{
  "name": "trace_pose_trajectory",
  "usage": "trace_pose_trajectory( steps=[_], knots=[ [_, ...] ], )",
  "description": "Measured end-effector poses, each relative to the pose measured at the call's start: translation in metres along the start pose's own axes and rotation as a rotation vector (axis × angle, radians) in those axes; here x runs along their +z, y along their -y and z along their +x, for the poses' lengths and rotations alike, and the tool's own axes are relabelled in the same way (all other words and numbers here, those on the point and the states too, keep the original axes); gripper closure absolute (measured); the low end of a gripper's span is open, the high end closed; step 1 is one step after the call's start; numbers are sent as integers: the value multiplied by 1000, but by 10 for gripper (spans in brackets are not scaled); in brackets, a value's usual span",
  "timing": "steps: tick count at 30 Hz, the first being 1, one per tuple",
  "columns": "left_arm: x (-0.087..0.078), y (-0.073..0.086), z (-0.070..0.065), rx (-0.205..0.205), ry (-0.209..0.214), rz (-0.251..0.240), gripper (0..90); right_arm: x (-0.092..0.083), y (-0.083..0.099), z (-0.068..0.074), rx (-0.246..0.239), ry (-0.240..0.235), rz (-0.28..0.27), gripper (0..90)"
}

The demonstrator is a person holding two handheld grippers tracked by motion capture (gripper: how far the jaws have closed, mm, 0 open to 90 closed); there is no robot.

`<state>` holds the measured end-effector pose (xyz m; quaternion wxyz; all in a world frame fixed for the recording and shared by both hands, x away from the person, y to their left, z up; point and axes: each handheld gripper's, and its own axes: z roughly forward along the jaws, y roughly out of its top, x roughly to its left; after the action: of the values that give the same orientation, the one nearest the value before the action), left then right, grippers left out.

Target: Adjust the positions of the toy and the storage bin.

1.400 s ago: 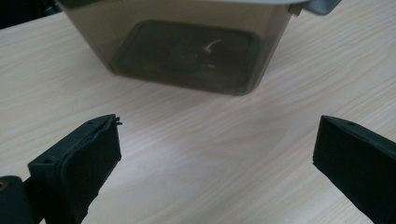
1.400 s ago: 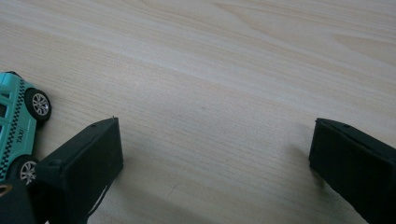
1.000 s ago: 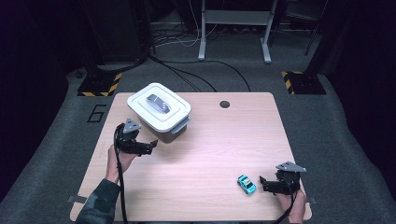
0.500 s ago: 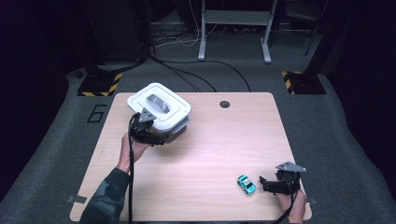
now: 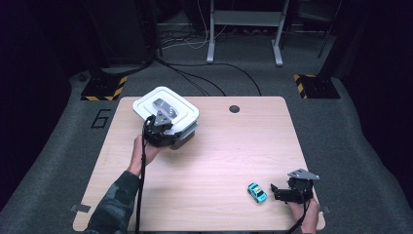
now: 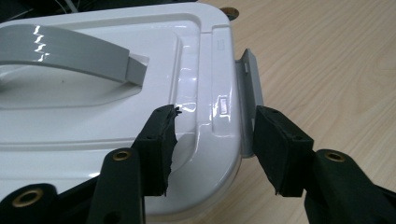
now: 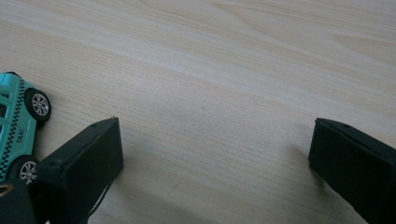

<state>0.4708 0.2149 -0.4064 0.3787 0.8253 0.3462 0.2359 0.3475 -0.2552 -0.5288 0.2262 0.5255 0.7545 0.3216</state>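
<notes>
A white lidded container (image 5: 165,109) with a grey handle (image 6: 70,49) stands at the table's far left. My left gripper (image 5: 169,132) is at its near right side. Its jaws have just been closing, and in the left gripper view (image 6: 215,116) one pad lies on the lid's rim while the other presses the grey side latch (image 6: 250,93). A small turquoise toy taxi (image 5: 256,192) sits near the front right. Just right of it, my right gripper (image 5: 275,191) rests low and open; in the right gripper view (image 7: 215,126) bare wood lies between its jaws, with the taxi (image 7: 16,126) beyond the left jaw.
The light wooden table (image 5: 219,146) has a round cable hole (image 5: 234,108) at its back edge. Grey carpet surrounds it, with a metal stand (image 5: 243,19) and cables behind, and yellow-black striped blocks (image 5: 102,87) at both back corners.
My left gripper moved forward and to the right up to the container's side, and its jaws narrowed onto the lid's rim and latch. The right gripper and the taxi stayed in place.
</notes>
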Motion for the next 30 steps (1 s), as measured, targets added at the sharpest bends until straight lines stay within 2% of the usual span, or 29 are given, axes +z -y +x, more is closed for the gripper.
trace_pose_trajectory(
  steps=[4, 7, 11, 14, 18, 23, 25, 30],
  knots=[
    [3, -3, -2, 28, 5, -6, 512, 0, 0, 0, 1, 1, 0, 23],
    [6, -6, -3, 33, 16, -1, 535, 0, 0, 0, 1, 1, -1, 24],
    [10, -9, -5, 43, -7, -1, 570, 0, 0, 0, 3, 2, -1, 25],
    [13, -10, -3, 45, -9, -6, 609, 0, 0, 0, 4, 1, 0, 25],
    [16, -14, 1, 27, -7, -1, 616, 0, 0, 0, 4, 1, 0, 25],
    [18, -15, -1, 24, -6, -8, 627, 0, 0, 0, 5, 2, 0, 26],
    [20, -16, -3, 10, -2, -10, 636, 0, 0, 0, 5, 2, 0, 26],
    [23, -20, -5, -12, 33, -17, 635, 0, 0, 0, 5, 2, 0, 26]
  ],
)
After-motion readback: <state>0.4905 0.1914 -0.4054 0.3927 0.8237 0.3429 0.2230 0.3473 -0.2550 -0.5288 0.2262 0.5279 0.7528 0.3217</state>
